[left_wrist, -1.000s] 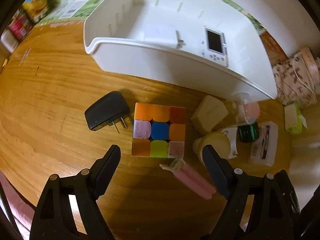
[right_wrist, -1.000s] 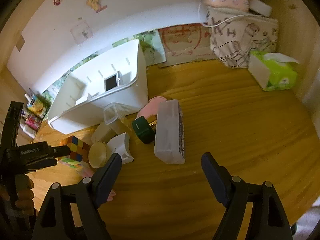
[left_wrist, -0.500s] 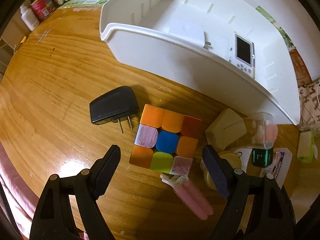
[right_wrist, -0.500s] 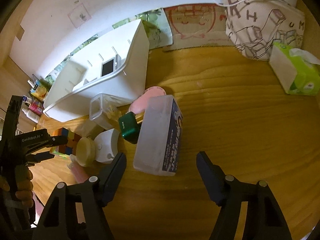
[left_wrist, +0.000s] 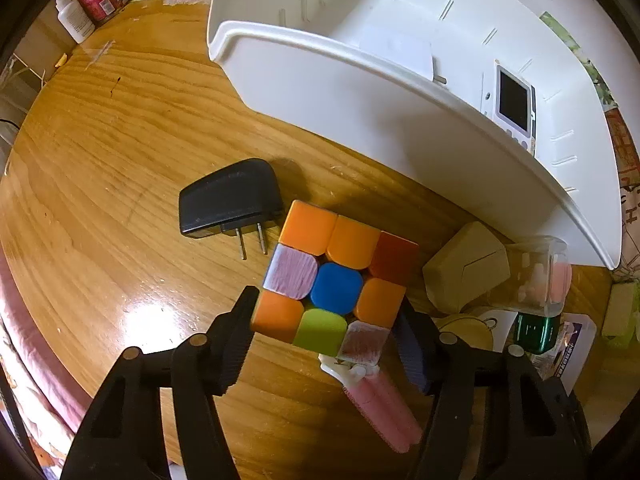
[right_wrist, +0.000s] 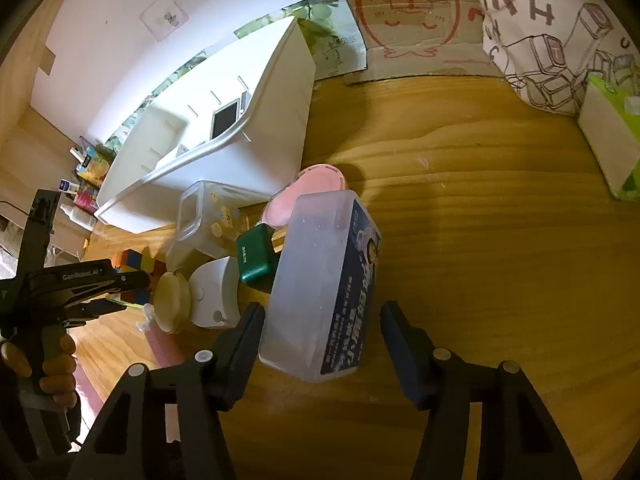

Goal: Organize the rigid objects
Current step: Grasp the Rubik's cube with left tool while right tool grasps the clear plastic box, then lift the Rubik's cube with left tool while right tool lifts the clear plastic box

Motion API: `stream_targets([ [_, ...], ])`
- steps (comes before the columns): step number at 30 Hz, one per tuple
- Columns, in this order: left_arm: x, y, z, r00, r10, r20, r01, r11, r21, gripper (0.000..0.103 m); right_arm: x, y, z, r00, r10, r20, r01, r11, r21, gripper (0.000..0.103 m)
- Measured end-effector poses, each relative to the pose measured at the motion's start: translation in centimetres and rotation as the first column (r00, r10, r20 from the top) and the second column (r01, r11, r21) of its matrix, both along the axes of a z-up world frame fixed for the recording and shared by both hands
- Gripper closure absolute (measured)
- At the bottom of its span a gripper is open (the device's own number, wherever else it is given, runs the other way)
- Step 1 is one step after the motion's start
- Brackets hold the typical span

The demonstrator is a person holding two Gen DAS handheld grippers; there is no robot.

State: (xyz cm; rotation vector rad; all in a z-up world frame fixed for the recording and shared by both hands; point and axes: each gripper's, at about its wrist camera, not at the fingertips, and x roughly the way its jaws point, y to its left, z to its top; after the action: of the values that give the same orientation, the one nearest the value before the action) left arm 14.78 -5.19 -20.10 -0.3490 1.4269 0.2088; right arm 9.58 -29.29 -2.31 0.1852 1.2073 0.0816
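A: Cube? 
B: Puzzle cube on the table, 6 o'clock of the white bin. Left gripper pads at its two sides; real contact unclear. Looks rigid, light, slick; grip flat faces. 
A: Right? 
B: Right gripper wide open, straddling the clear box, holding nothing. Cube underside hidden.

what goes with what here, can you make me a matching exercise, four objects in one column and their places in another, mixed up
Things:
1. multicoloured puzzle cube
2. black plug-in power adapter
3. white handheld device with a dark screen
4. translucent plastic box with a blue label

Places:
A. inside the white plastic bin
B. between the right gripper's fingers
C. on the wooden table, beside the cube
D. between the left gripper's fingers

Pairs: 1-D, 2-C, 3-A, 4-B
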Motion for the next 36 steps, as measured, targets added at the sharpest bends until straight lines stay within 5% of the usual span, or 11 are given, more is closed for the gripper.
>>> stream_targets([
  [18,0.7,-0.5,0.5,1.0,0.0,-0.005,0.0,1.0,0.023,0.037,0.2,-0.5,0.1,1.0,-0.005,0.012,0.005,1.0,-0.009,0.06],
  [36,0.9,-1.5,3.9,0.994,-0.106,0.016,0.105,0.994,0.041,0.038,-1.3,-1.7,2.9,0.993,-0.095,0.074,0.1,0.993,-0.061,0.066],
])
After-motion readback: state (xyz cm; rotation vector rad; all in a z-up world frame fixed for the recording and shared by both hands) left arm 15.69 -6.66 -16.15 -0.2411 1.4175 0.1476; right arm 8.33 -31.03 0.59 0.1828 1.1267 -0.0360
